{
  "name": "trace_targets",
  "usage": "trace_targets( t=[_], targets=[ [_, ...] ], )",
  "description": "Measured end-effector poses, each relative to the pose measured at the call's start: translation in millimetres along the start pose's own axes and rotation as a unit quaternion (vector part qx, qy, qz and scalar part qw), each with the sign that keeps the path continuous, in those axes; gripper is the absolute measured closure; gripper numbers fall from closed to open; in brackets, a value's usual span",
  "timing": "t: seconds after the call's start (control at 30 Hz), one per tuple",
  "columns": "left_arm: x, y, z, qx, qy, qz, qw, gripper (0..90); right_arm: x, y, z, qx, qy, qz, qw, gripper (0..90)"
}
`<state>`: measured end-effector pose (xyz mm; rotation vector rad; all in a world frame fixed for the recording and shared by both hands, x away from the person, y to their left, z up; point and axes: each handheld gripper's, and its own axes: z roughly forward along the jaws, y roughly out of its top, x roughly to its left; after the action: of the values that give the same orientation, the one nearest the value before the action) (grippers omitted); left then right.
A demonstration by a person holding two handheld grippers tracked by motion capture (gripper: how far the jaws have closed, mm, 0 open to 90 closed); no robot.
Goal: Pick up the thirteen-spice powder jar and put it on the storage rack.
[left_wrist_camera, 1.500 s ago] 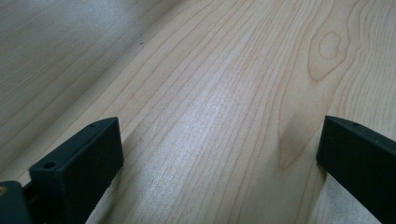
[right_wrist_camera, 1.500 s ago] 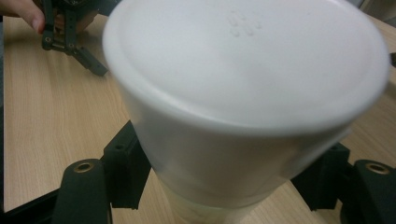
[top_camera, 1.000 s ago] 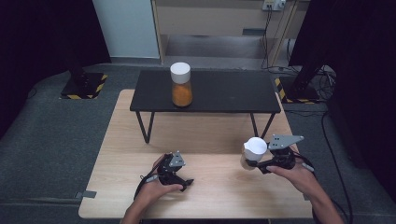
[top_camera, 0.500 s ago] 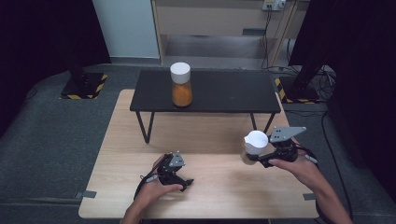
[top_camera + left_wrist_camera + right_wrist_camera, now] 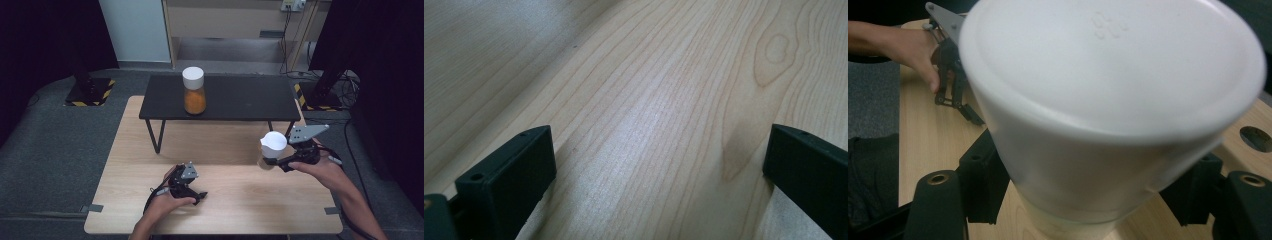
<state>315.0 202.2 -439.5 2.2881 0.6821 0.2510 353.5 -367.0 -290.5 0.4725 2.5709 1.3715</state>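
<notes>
Item: white-capped jar (image 5: 273, 146), the right claw (image 5: 270, 159) pinching it just under the cap, clear of the desk (image 5: 240, 195). Left claw (image 5: 197, 192) is lying spread and idle on the wood, holding nothing.

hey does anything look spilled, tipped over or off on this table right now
Nothing stands out. The white-capped jar is held clear of the wooden table by the right gripper, leaning a little. The orange-filled jar stands upright on the black shelf. No spill shows.

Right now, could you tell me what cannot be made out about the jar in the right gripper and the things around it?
- Contents of the held jar: high view, too small; right gripper view, its white lid covers them.
- Jar's base: right gripper view, cut off by the bottom edge.
- Right gripper pads: hidden behind the jar.
- Lid's embossed mark: blurred.
</notes>
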Motion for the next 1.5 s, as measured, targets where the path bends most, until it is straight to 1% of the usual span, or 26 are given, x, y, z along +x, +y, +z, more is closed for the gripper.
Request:
trace_targets(
  t=[0.2,0.57,0.77,1.0,1.2,1.5],
  targets=[
    [0.2,0.1,0.0,0.0,0.0,0.0,1.0,0.0,-5.7,10.7,-4.1,-0.008,0.007,-0.004,0.9999,31.3],
    [0.2,0.1,0.1,0.0,-0.001,-0.001,1.0,0.0,-12.5,37.4,-8.0,0.003,0.016,-0.018,0.9997,31.3],
    [0.2,0.0,0.1,0.0,0.0,0.0,1.0,0.0,-16.8,46.4,-9.2,0.006,0.022,-0.021,0.9995,31.3],
    [0.2,0.0,0.1,0.0,0.0,0.0,1.0,0.0,-24.5,56.7,-10.1,0.014,0.022,-0.023,0.9994,31.3],
    [0.0,-0.2,0.1,0.0,0.0,-0.001,1.0,0.0,-28.6,67.0,-11.0,0.014,0.021,-0.028,0.9993,31.4],
    [0.1,0.0,0.1,0.0,0.0,0.0,1.0,0.0,-36.9,88.0,-14.4,0.005,0.022,-0.034,0.9992,31.3]
  ],
)
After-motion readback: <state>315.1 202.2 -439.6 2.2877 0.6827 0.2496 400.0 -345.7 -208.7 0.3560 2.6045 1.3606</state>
